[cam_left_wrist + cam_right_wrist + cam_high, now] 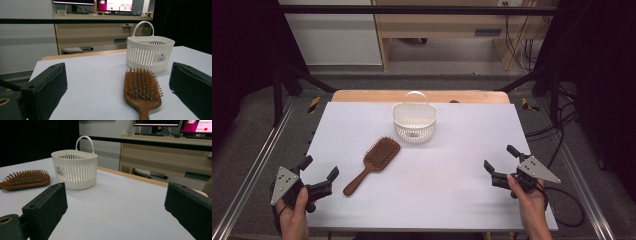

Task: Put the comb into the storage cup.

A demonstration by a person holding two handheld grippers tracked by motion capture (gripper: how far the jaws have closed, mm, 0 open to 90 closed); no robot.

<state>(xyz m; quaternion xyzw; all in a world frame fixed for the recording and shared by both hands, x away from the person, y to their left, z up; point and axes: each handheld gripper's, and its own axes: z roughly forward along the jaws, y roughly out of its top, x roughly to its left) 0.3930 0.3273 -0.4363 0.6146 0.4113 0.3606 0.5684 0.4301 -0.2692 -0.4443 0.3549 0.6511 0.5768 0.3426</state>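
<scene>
Hairbrush (373, 164) just beside left claw (319, 172); both claws wide open, empty; right claw (500, 159) well apart.

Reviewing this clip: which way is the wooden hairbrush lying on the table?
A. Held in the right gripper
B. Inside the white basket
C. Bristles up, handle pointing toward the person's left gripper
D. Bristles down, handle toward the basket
C: the hairbrush lies bristles up in front of the basket, its handle running toward the open left gripper.
</scene>
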